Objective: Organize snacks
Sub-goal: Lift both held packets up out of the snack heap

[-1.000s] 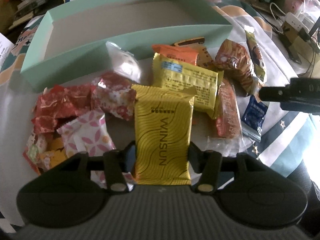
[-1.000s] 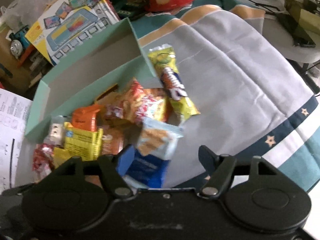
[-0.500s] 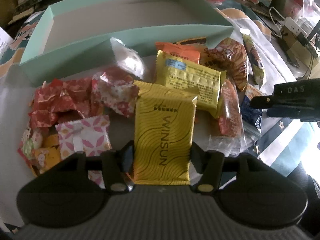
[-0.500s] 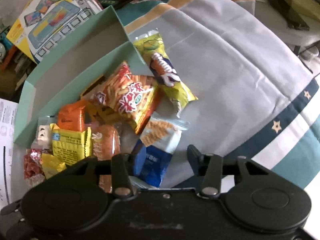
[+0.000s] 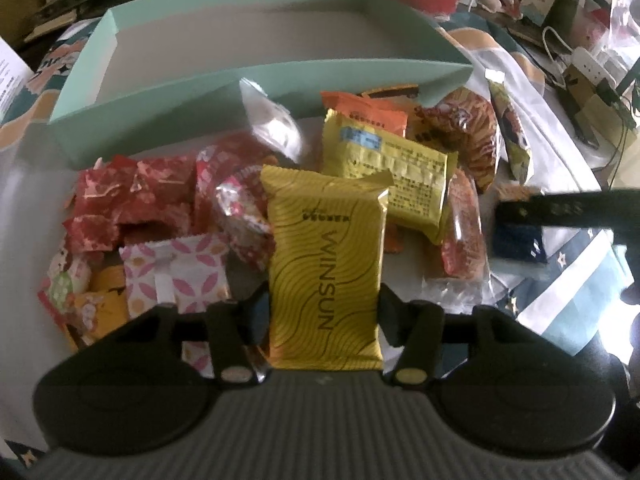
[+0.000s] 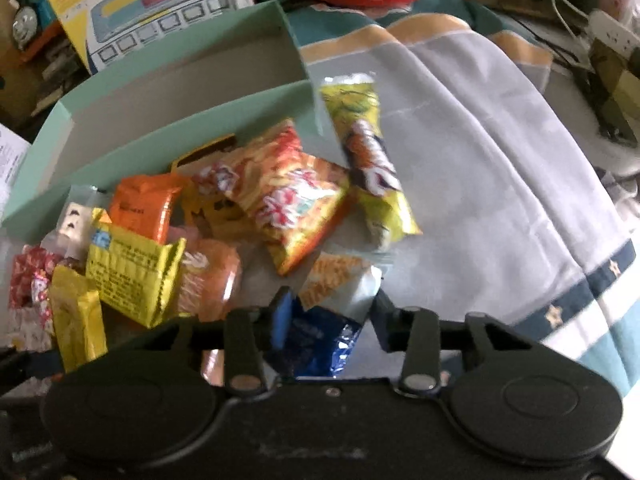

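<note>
Left gripper [image 5: 324, 312] is clamped on the yellow pack [image 5: 325, 268], box [image 5: 256, 96] straight ahead. Right gripper [image 6: 328, 320] sits spread around the blue bag [image 6: 320, 340], not squeezing it.

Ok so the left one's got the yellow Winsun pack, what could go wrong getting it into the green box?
The left gripper pinches only the near end of the yellow Winsun pack, so the slick wrapper might slip or droop. The green box lies behind a raised front wall that the pack's far end could catch on. The right gripper is open over the blue packet close by, so the two could bump.
</note>
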The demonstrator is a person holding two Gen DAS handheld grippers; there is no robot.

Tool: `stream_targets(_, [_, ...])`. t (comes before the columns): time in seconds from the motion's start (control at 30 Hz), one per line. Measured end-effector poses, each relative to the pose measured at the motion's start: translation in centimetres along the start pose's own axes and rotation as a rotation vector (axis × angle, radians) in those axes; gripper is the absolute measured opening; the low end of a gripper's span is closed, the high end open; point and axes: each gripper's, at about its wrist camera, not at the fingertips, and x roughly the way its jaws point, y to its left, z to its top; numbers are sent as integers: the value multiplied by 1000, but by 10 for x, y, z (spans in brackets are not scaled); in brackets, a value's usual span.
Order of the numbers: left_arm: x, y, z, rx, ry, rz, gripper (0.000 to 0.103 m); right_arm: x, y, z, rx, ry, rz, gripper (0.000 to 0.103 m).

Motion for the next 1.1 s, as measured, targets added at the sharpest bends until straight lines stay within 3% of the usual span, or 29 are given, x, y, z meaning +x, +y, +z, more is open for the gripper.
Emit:
stream_targets(0.1, [-9,0,1,2,-19,-6,52,-10,-15,-2,29,-7,26,32])
stream_targets(0.33, [-17,-3,1,18,-17,-6,52,-9,-31,-5,11,-8,63,31])
stream_targets(0.47, [-20,-5,-1,24,-21,-4,52,-16,-45,-6,-18,-29,-24,59])
stream_targets(0.6, [-21,-5,1,5,-17,-20,52,-25,-60,-8,55,-9,-4,61])
stream_targets(0.73, [-25,-8,6,10,-29,-49,52,-22,-46,-10,84,30,34,60])
stream_targets(0.9, [-36,-11,10,27,-51,-67,52,-4,-21,-7,58,23,-33,62])
stream_targets(0.93, [-37,-9,11,23,-52,-66,52,-2,-14,-7,19,8,-46,60])
stream_targets(1.0, [-38,-6,14,8,-50,-66,52,-1,-3,-11,-77,-30,-73,42])
stream_targets(1.1, [-41,-4,18,-2,-54,-72,52,-4,-9,-16,-98,-28,-61,40])
